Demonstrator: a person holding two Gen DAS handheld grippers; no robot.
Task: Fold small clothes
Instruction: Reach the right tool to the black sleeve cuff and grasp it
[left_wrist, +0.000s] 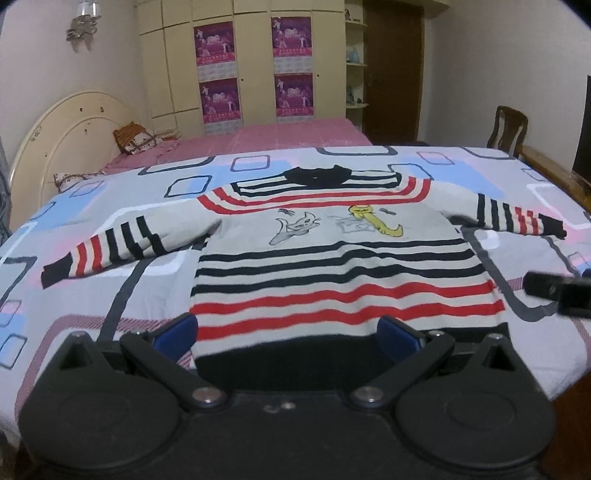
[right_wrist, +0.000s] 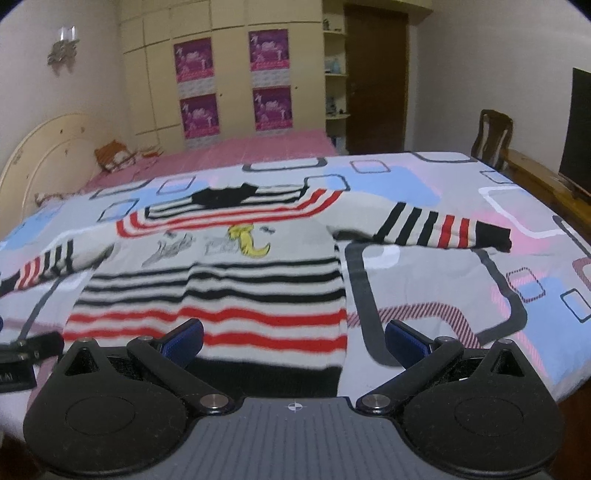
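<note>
A small grey sweater (left_wrist: 332, 266) with black and red stripes and cat drawings lies flat on the bed, sleeves spread to both sides, black hem toward me. It also shows in the right wrist view (right_wrist: 221, 288). My left gripper (left_wrist: 288, 336) is open, its blue pads wide apart above the hem's left part. My right gripper (right_wrist: 295, 338) is open over the hem's right corner. The right gripper's tip shows at the right edge of the left wrist view (left_wrist: 554, 291). The left gripper shows at the left edge of the right wrist view (right_wrist: 26, 354).
The bed cover (left_wrist: 74, 295) is patterned grey, pink and blue. A pink bed (left_wrist: 277, 136) with a cream headboard (left_wrist: 62, 136) stands behind. A wooden chair (left_wrist: 506, 125), a dark screen (right_wrist: 580, 129) and a wardrobe (left_wrist: 240, 62) lie beyond.
</note>
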